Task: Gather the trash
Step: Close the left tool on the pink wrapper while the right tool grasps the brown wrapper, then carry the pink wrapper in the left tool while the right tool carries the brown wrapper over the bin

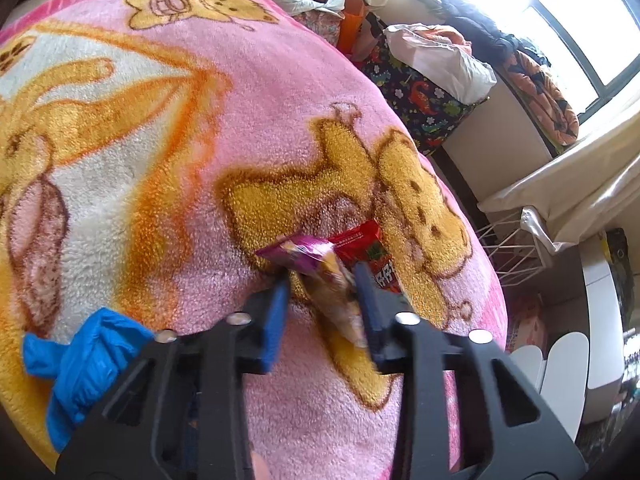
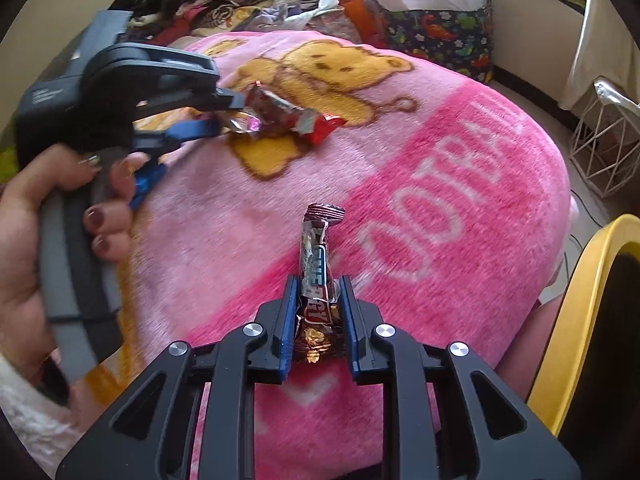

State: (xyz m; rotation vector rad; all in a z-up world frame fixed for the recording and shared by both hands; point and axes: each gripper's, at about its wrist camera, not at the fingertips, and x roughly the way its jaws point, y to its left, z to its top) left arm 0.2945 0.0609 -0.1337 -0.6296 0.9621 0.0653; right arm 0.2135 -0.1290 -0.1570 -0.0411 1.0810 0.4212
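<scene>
Pink fleece bear-print blanket [image 2: 440, 208] spread wide ahead of both jaws, its edge dropping off right beside white wire basket [image 2: 600, 140], right gripper [image 2: 318, 316] clenched on brown foil candy wrapper [image 2: 318, 264], left gripper [image 1: 322, 296] clenched on purple snack wrapper [image 1: 316, 264], red wrapper [image 1: 366, 246] just beyond.

The fleece blanket [image 2: 400, 168] looks fuzzy and matt, its pile rough. The chocolate bar wrapper [image 2: 316, 264] is crinkled, glossy foil. At ten o'clock from it, a red snack wrapper [image 2: 320, 128] shines like plastic film. The blue bag [image 1: 84, 364] is thin, wrinkled plastic with a slight sheen.
</scene>
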